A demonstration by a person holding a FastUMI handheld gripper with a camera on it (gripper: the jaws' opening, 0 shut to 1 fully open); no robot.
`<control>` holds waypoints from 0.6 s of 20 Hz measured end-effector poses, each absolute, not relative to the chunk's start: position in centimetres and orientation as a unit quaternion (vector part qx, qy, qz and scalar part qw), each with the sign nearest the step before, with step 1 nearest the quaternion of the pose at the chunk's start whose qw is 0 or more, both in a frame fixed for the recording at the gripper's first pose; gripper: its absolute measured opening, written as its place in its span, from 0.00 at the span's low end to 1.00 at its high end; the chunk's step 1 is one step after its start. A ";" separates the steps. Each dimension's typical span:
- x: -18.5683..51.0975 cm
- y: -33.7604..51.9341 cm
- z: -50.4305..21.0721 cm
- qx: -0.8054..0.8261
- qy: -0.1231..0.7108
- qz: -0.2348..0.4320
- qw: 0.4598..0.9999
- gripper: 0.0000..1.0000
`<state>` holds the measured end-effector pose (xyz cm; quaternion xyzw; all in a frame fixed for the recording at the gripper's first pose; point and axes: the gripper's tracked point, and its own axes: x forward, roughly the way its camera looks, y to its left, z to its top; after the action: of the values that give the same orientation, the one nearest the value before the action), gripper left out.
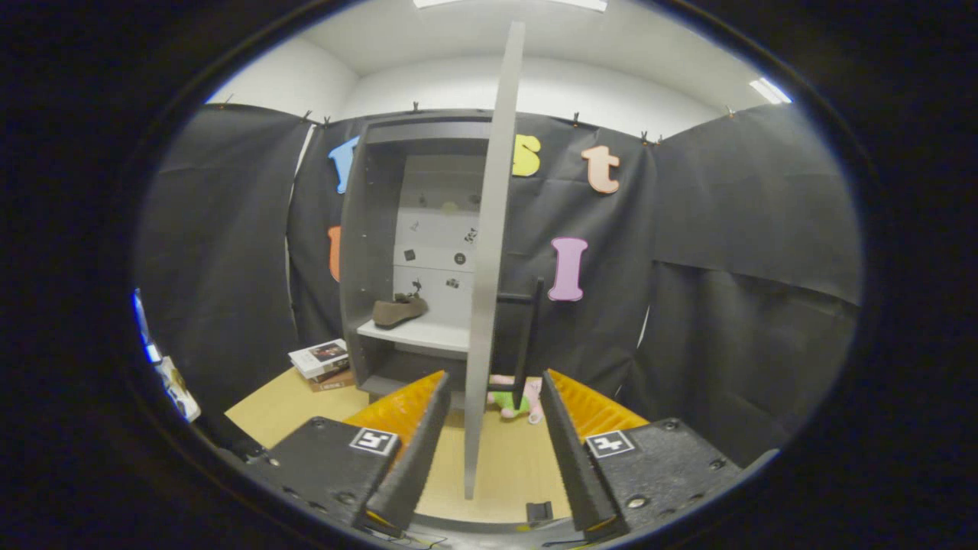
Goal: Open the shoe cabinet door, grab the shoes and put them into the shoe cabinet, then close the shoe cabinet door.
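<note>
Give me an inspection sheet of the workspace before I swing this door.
Surface: pale wooden floor, bare ahead of the claw.
Job's things: shoe cabinet open; door edge-on between the claw's fingers, its dark handle on the far side; one brown shoe on the shelf.
Clutter: stacked books left of the cabinet; pink-and-green soft toy behind the door.
Grippers: claw open, fingers either side of the door edge, not pressing.
Cables: nothing seen.
Surroundings: black cloth wall, white ceiling above.
</note>
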<state>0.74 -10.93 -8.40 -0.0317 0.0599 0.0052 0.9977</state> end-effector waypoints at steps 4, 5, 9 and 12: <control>-0.1 -5.6 -14.9 -0.023 0.094 0.026 0.995 0.87; 0.0 -3.8 -17.0 -0.020 0.108 0.035 0.993 0.90; 2.1 2.7 -26.3 -0.008 0.164 0.058 0.985 0.90; 4.2 6.5 -33.3 -0.011 0.202 0.080 0.976 0.90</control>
<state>4.21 6.46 -33.30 -0.0108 0.2024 0.0804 0.9759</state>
